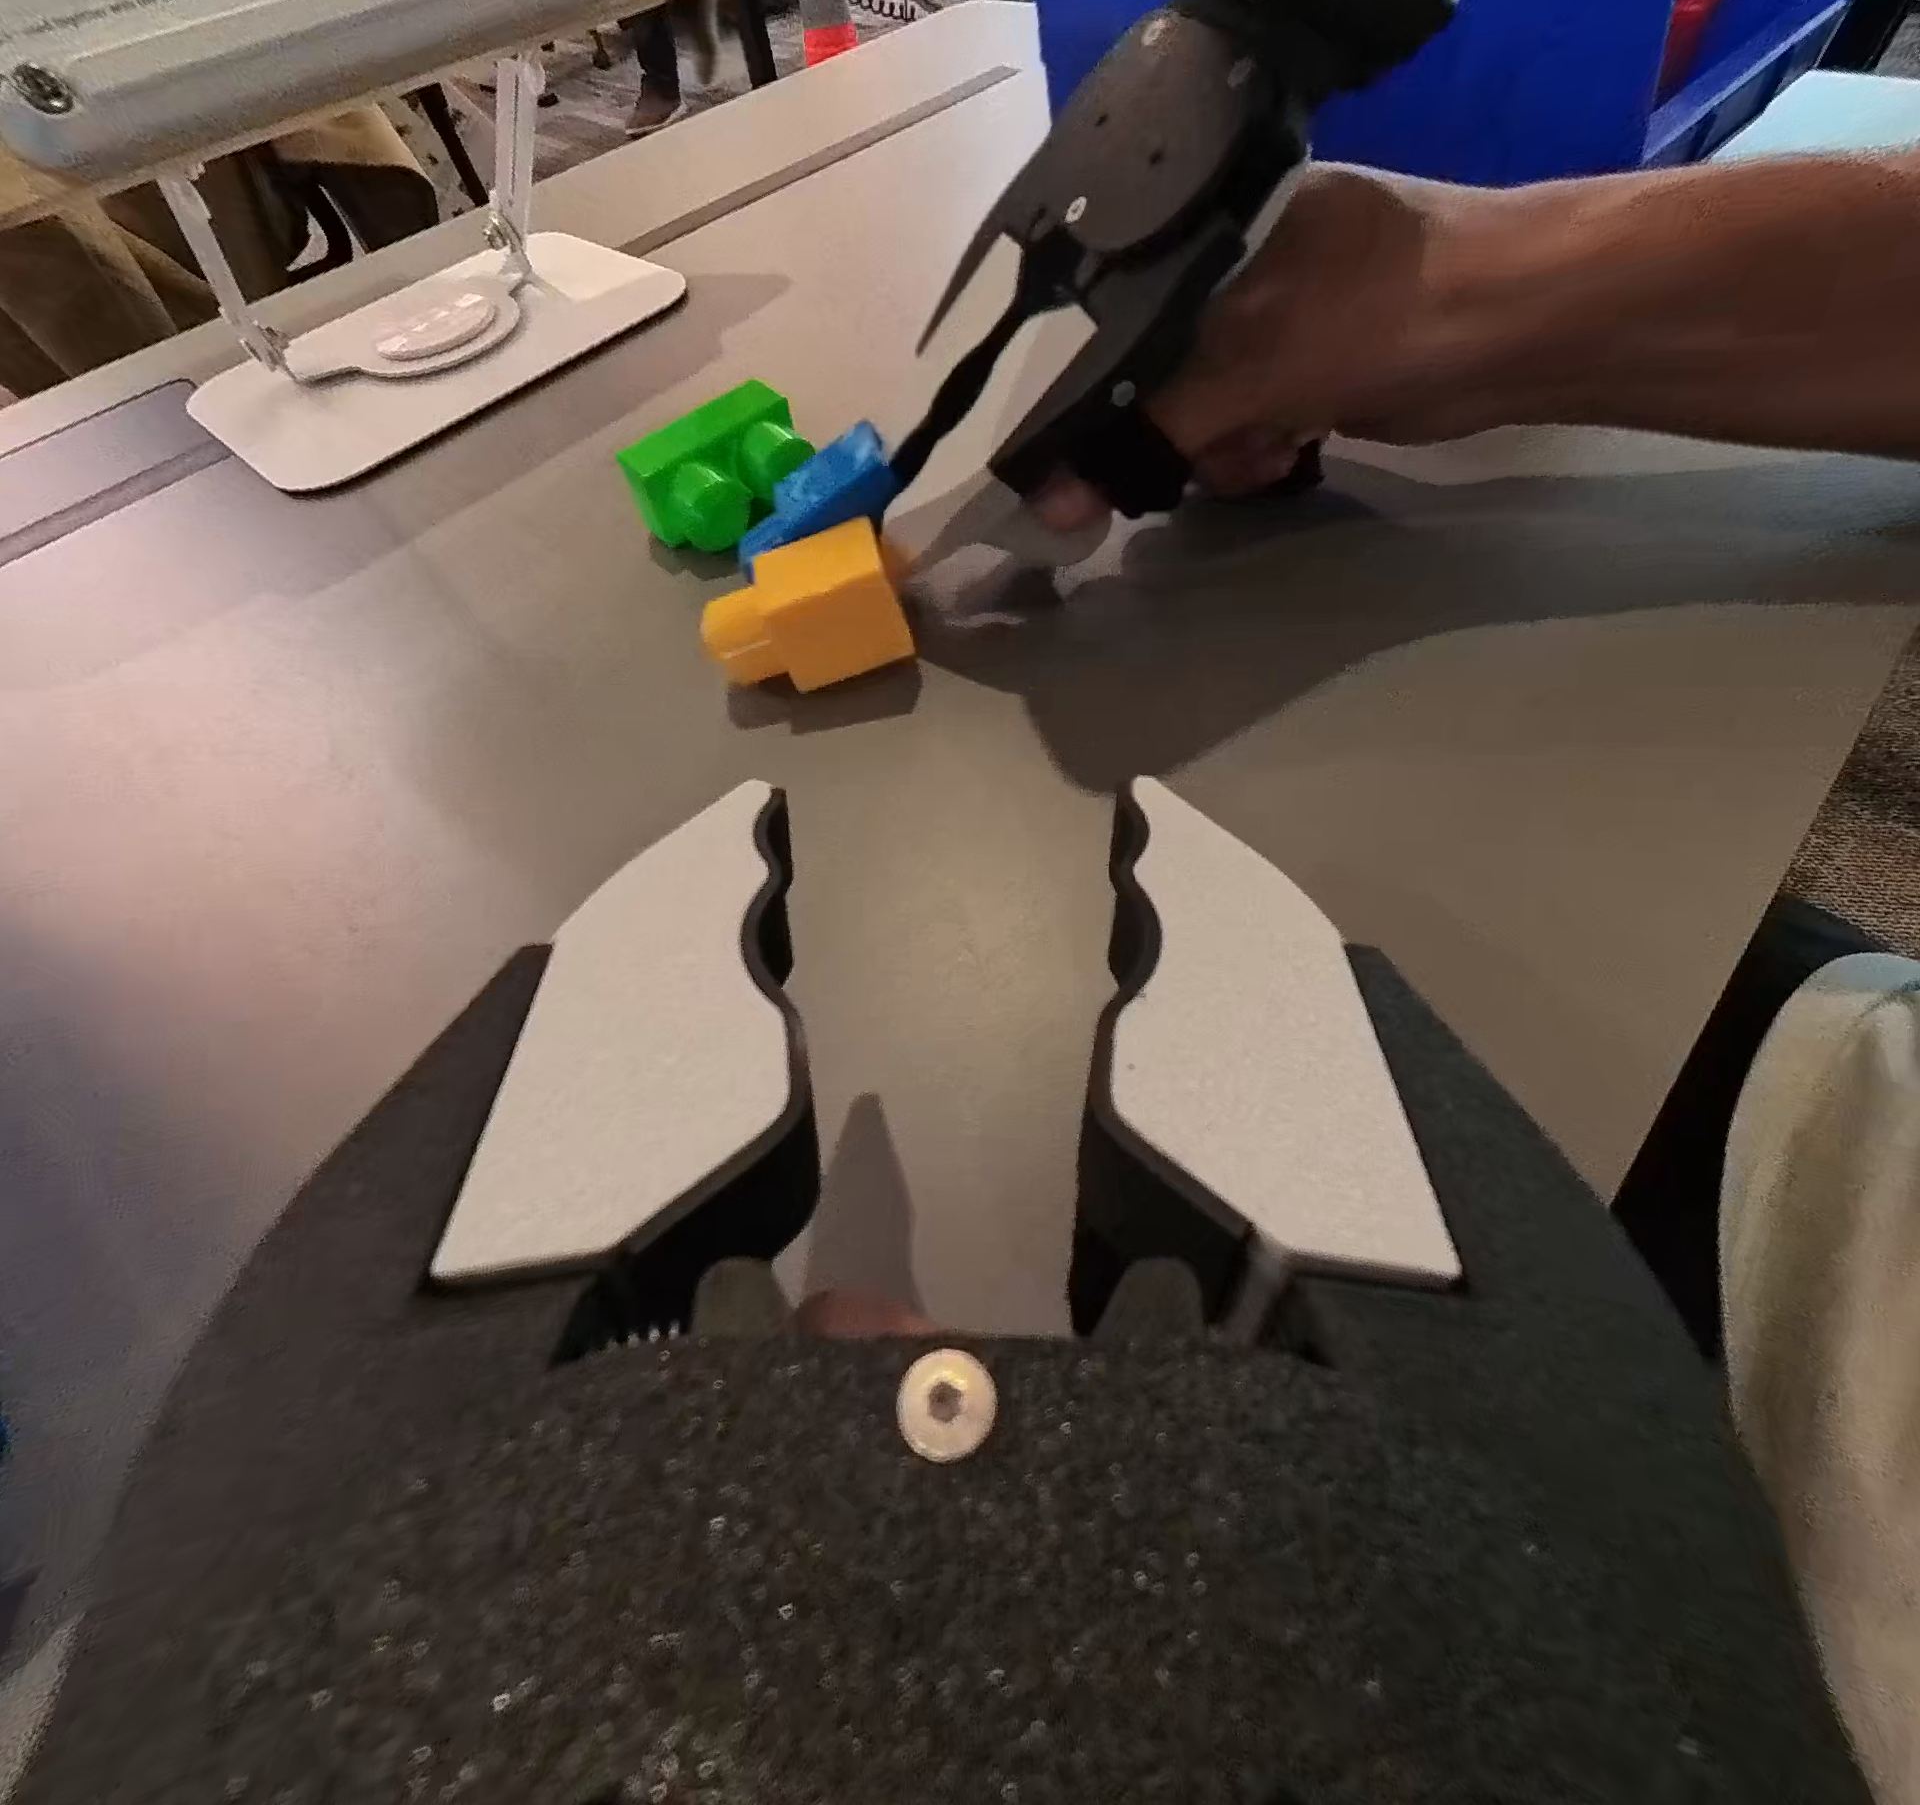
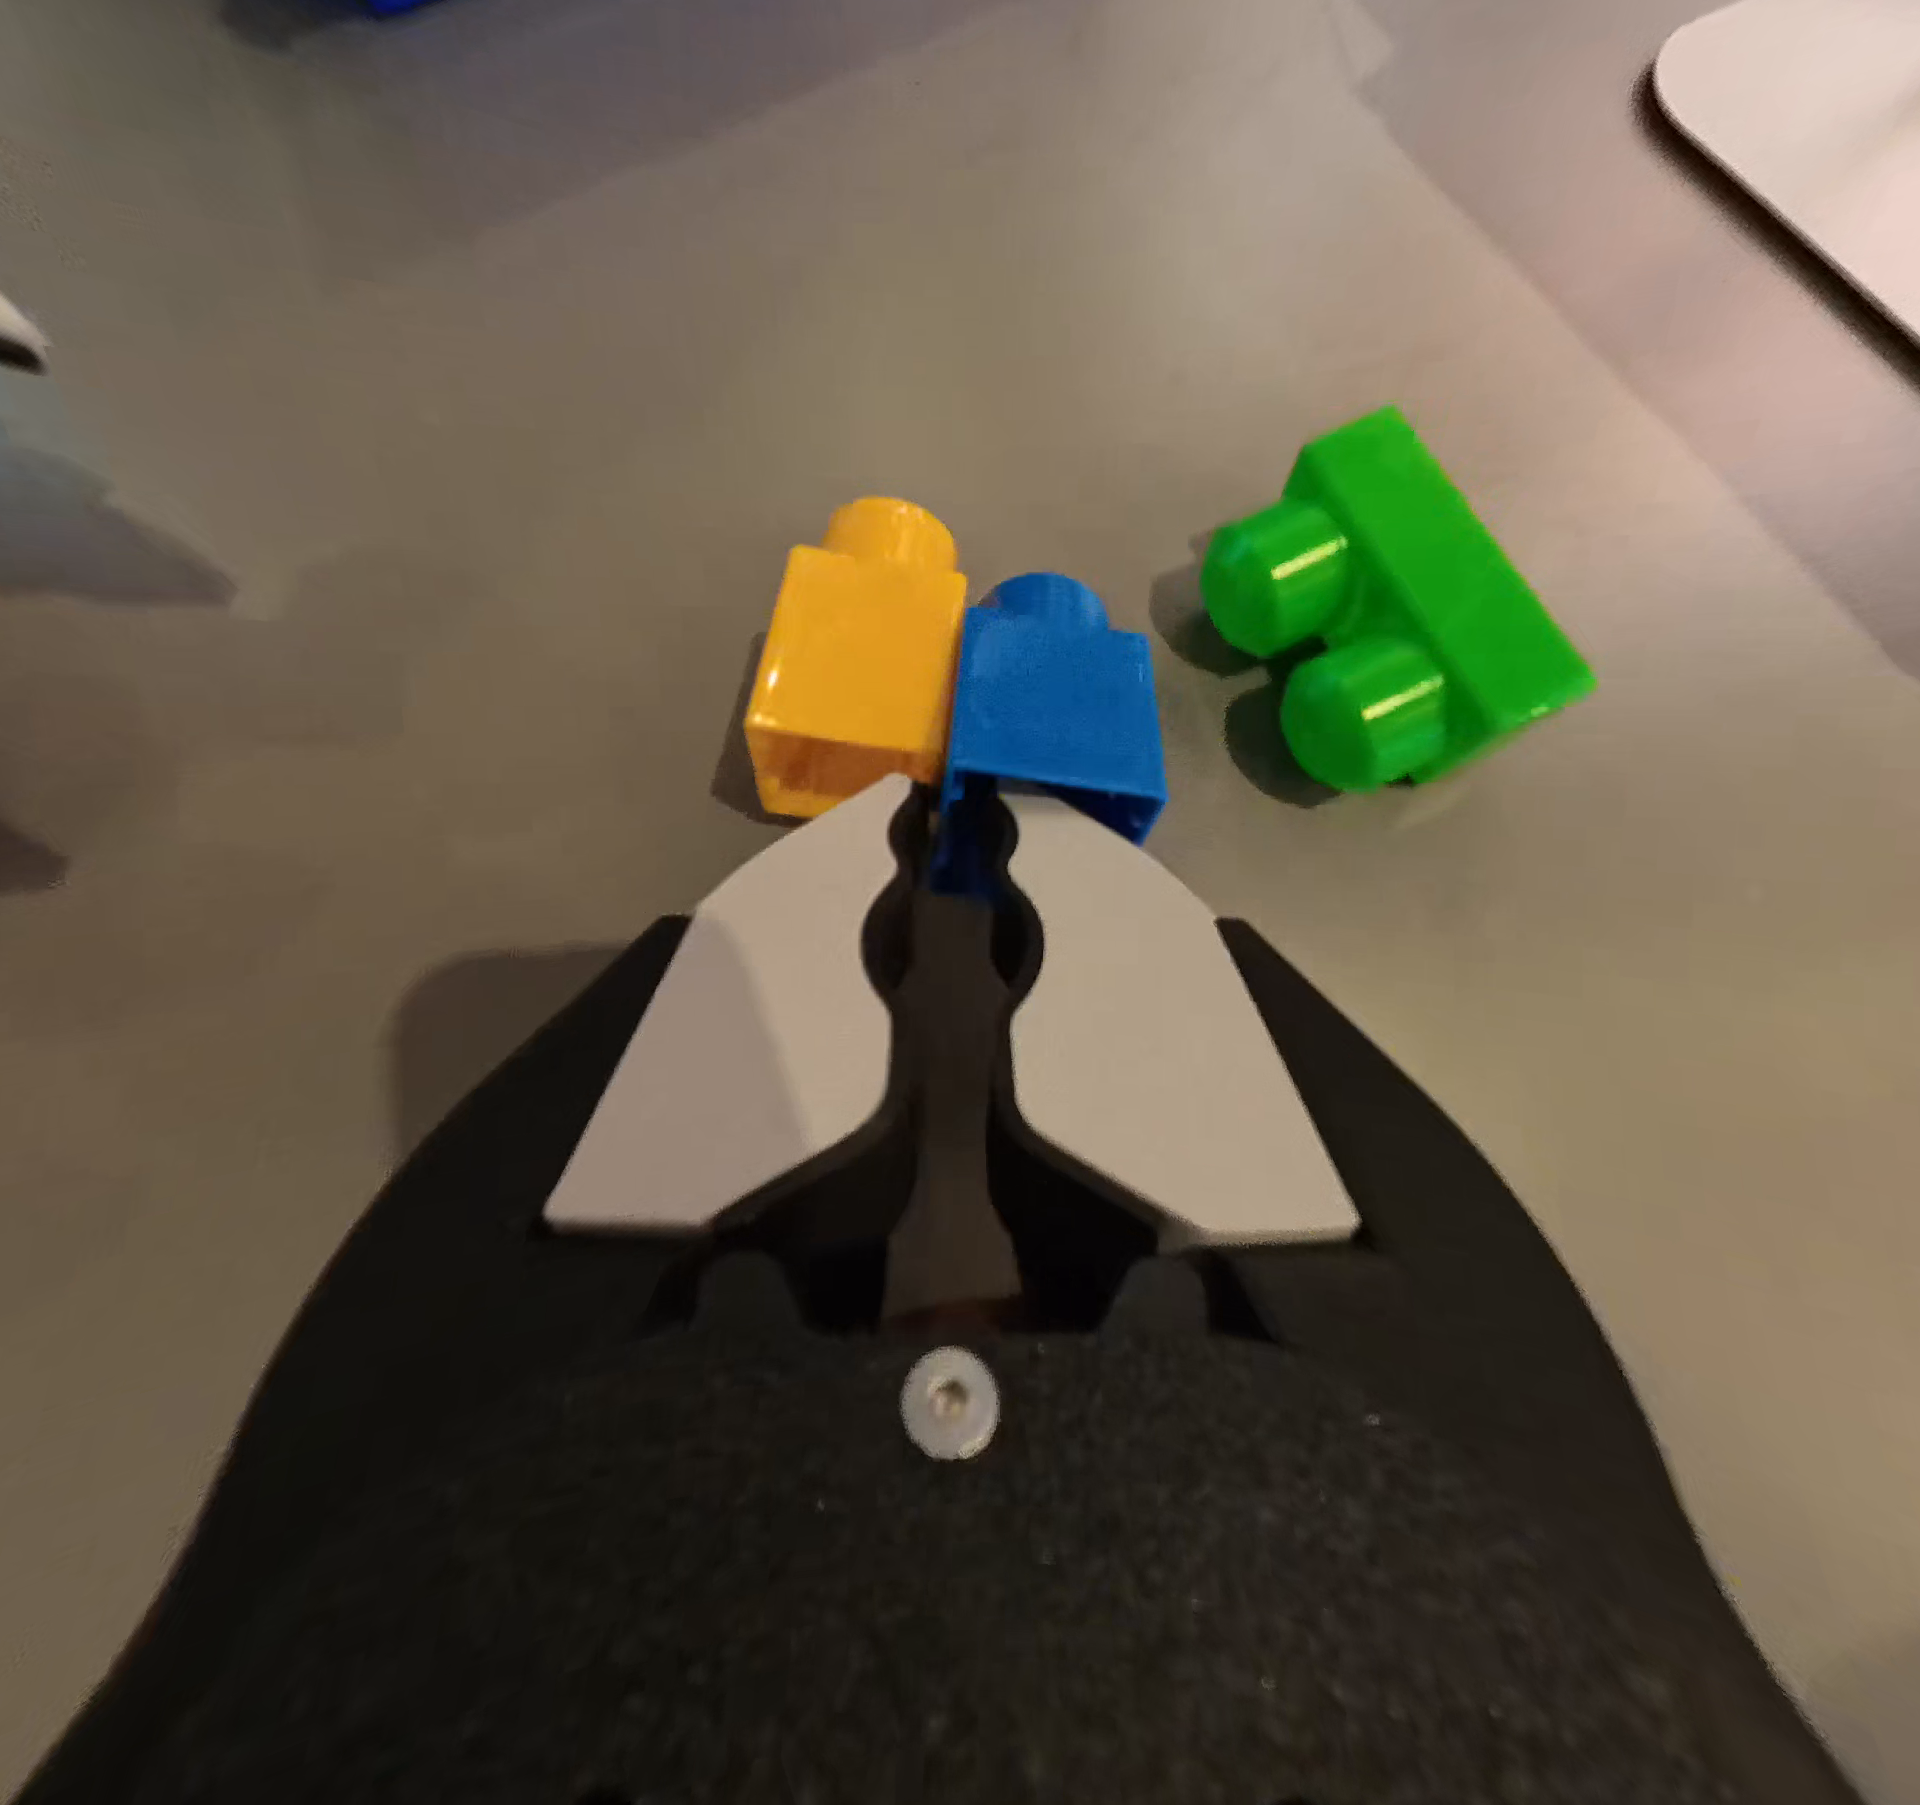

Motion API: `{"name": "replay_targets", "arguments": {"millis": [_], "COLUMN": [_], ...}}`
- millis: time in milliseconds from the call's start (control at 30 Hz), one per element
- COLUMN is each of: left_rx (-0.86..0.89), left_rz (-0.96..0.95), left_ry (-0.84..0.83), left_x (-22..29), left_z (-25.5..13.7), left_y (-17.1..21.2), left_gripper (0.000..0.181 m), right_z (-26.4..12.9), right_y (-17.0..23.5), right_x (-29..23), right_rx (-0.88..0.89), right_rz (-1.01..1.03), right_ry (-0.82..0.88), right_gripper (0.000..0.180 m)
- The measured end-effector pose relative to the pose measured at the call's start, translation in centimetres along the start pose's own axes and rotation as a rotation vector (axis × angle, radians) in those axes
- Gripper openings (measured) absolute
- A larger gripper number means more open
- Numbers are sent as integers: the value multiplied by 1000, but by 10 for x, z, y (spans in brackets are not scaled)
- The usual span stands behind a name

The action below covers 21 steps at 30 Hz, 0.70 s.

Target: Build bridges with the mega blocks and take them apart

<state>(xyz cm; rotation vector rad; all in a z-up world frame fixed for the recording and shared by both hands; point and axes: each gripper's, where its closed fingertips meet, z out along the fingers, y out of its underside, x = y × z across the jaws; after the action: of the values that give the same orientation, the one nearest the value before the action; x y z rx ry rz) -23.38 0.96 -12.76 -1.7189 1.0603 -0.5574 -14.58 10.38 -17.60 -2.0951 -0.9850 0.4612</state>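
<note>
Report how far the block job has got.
Done: no bridge stands; the green block, yellow block and blue block lie on their sides on the table, unstacked. In hand: the right tongs pinch the blue block's wall. The left tongs are open, empty. Left: whether building or clearing comes next is unclear.

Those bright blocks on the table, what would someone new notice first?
Probably the blue one-stud plastic block, because the right gripper has its jaws pinched on its open end. A yellow one-stud plastic block lies on its side against it, and a green two-stud plastic block lies a little apart. The left gripper waits open.
</note>
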Motion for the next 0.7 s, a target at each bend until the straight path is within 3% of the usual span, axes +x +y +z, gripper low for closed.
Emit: {"name": "replay_targets", "arguments": {"millis": [200,400,533,700], "left_rx": [-5,-19,-28,-35], "left_rz": [-6,-17,-45,-40], "left_ry": [-17,-44,-54,-71], "left_x": [-5,-15,-21,-26], "left_z": [-2,-3,-4,-4], "left_y": [3,5,6,5], "left_gripper": [58,58,59,59], "right_z": [-8,-56,-87,-94], "right_y": [-12,-10,16,54], "right_x": [-2,-4,-2,-18], "right_rx": [80,130,94,0], "right_rz": [-9,-10,13,74], "right_ry": [7,52,175,222], "right_gripper": [8,9,9,9]}}
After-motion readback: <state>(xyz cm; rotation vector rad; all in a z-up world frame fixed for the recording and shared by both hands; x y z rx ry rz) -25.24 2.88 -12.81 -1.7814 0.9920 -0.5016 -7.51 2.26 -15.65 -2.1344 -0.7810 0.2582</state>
